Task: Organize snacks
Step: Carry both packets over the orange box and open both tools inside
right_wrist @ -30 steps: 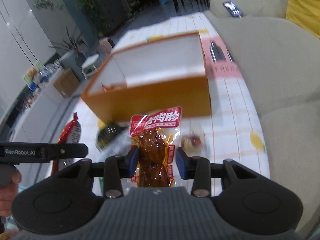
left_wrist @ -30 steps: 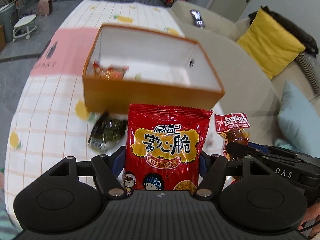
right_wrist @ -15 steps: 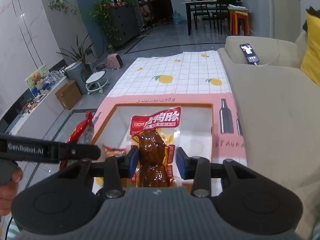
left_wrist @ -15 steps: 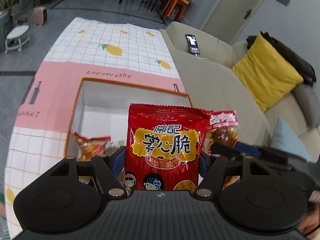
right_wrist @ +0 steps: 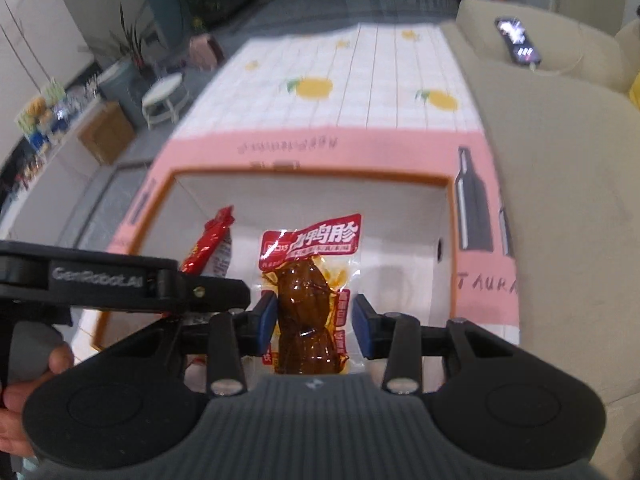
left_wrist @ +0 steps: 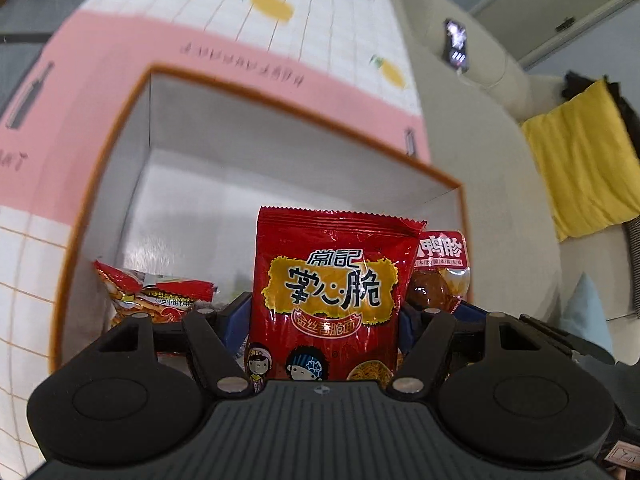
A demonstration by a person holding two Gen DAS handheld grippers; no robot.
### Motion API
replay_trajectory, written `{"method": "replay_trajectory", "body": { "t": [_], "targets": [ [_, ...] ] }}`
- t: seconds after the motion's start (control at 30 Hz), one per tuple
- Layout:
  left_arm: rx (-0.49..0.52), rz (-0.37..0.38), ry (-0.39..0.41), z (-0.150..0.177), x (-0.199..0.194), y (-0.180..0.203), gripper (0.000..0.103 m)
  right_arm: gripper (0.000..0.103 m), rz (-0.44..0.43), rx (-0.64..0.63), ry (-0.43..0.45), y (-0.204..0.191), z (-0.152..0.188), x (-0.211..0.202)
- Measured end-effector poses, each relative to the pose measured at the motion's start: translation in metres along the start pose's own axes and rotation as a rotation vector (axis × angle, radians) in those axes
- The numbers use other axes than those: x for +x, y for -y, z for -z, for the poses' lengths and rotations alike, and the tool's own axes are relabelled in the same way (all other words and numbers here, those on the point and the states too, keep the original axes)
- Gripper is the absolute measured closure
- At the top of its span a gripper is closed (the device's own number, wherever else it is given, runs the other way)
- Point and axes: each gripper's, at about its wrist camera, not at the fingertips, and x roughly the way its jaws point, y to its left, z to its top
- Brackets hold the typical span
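Observation:
My left gripper (left_wrist: 322,320) is shut on a red noodle snack bag (left_wrist: 330,292) and holds it over the orange box (left_wrist: 280,100) with white inside. My right gripper (right_wrist: 314,318) is shut on a clear packet of brown duck meat (right_wrist: 308,300), also over the box (right_wrist: 312,178). That packet shows at the right in the left wrist view (left_wrist: 440,276). A red snack packet (left_wrist: 154,296) lies inside the box at its near left. The left gripper's body (right_wrist: 120,280) crosses the right wrist view, its red bag (right_wrist: 212,246) edge-on.
The box stands on a pink and white checked cloth (right_wrist: 360,80) with lemon prints. A beige sofa (right_wrist: 560,160) runs along the right, with a phone (right_wrist: 518,46) on it and a yellow cushion (left_wrist: 580,160).
Both grippers have moved forward and down from in front of the box to over its open top, each still holding its snack. The box interior now fills the views.

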Motion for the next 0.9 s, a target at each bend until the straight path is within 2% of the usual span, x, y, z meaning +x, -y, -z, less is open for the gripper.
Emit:
{"method": "replay_trajectory", "body": {
  "t": [0.2,0.33,0.5,0.57,0.77,0.9],
  "targets": [
    [0.022,-0.051,-0.085,-0.002,0.032,-0.002,0.024,0.064,0.009,-0.051,-0.118,-0.002,-0.001,0.035],
    [0.005,-0.028,-0.121,-0.002,0.043,-0.006,0.024,0.064,0.044,-0.122,-0.166,-0.004,0.000,0.045],
    [0.028,-0.063,-0.159,-0.004,0.052,-0.008,0.018,0.064,0.077,-0.185,-0.219,-0.002,0.001,0.058],
    [0.027,-0.058,-0.174,-0.004,0.051,-0.011,0.014,0.064,0.085,-0.198,-0.229,-0.002,0.000,0.062],
    [0.035,-0.050,-0.161,-0.009,0.046,-0.014,0.012,0.064,0.113,-0.216,-0.224,-0.001,-0.002,0.066],
    [0.094,-0.061,-0.162,-0.007,0.038,-0.013,0.011,0.068,0.131,-0.203,-0.204,-0.002,-0.004,0.067]
  ]
}}
